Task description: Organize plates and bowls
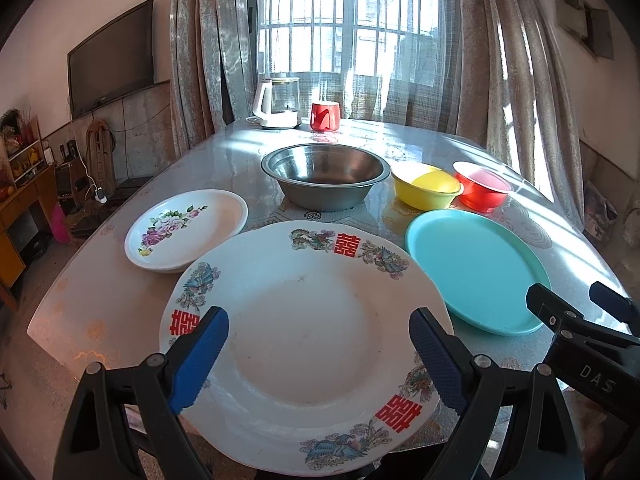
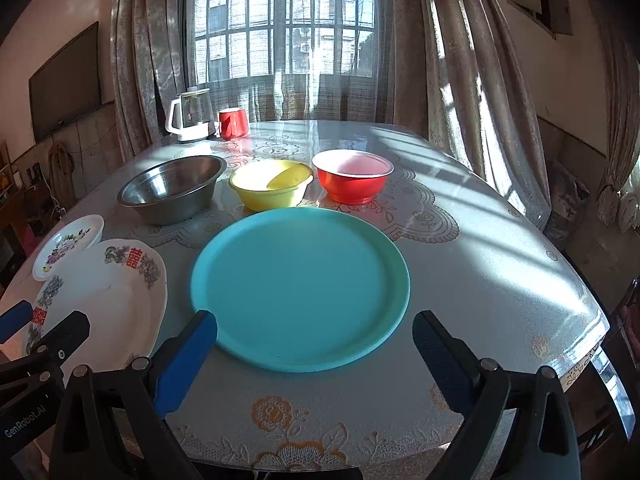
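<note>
Left gripper (image 1: 318, 344) spread wide, blue pads empty, hovering over the large white plate (image 1: 304, 344) with red characters and bird motifs; plate lies at the near table edge, slightly overhanging it. Right gripper (image 2: 314, 346) likewise spread, holding nothing, poised above the near rim of the teal plate (image 2: 300, 288). Teal plate flat on the table (image 2: 500, 272), just right of the large white plate, rims close. Small floral plate (image 1: 186, 230) sits beyond-left of the large one; whether their rims touch, cannot tell. Back row, left to right: steel bowl (image 1: 326, 176), yellow bowl (image 1: 426, 190), red bowl (image 1: 482, 190); yellow and red nearly touching. Far end by the window: white kettle (image 1: 276, 104) and red mug (image 1: 325, 117), side by side.
</note>
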Tool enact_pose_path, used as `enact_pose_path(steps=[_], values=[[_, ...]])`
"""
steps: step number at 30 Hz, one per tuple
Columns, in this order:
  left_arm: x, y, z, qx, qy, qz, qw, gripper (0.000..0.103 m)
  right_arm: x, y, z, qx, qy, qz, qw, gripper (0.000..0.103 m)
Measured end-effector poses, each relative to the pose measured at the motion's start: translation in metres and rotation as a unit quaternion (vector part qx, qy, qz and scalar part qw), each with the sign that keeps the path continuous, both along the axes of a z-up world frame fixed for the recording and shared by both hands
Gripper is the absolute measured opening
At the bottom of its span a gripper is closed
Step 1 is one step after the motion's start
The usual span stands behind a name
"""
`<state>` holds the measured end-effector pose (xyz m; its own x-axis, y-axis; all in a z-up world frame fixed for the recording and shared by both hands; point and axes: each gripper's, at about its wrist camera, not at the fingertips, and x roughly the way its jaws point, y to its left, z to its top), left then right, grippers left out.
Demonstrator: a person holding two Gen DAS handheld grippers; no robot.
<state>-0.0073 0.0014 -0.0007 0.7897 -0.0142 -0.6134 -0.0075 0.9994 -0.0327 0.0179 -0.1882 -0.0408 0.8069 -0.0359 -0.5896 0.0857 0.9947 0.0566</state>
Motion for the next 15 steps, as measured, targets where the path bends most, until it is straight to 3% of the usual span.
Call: enact_pose_path(steps=[15], values=[[-0.009, 0.006, 0.009, -0.010, -0.013, -0.002, 0.9999, 0.092, -0.007, 0.012, 0.006, -0.007, -0.006, 0.007, 1.000, 0.100]])
